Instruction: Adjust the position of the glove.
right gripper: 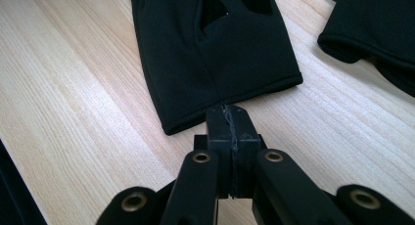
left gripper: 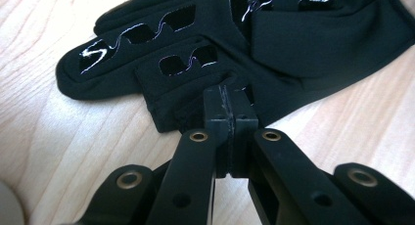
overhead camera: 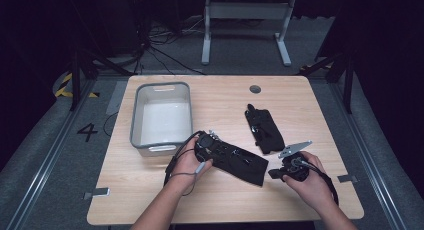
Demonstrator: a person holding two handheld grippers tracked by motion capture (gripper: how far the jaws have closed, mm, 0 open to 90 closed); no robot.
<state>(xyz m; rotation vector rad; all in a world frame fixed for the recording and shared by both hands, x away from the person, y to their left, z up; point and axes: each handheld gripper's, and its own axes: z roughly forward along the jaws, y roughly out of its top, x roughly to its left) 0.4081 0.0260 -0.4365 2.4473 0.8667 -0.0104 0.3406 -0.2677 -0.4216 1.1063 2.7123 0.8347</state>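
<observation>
Setting: pale wooden table (overhead camera: 150,190) on a dark carpeted floor, with a grey metal frame at the upper centre of the high view.

Bin: grey rectangular plastic tub (overhead camera: 135,115), upper left of the table, nothing visible inside.

Near glove: black fabric glove with cut-out finger slots (overhead camera: 235,160), flat at lower centre, between the two hands.

Far glove: second black fabric glove (overhead camera: 265,127), just right of centre, apart from the first.

Left gripper (left gripper: 229,100): jaws pressed together at the finger end of the near glove; whether fabric is caught cannot be told.

Right gripper (right gripper: 229,118): jaws pressed together just short of the cuff hem, pinching nothing.

Risk: lifting from one end only would probably let the glove fold or slide free.

Hands: both enter from the bottom edge, wrists low, grippers angled inward toward the glove.
</observation>
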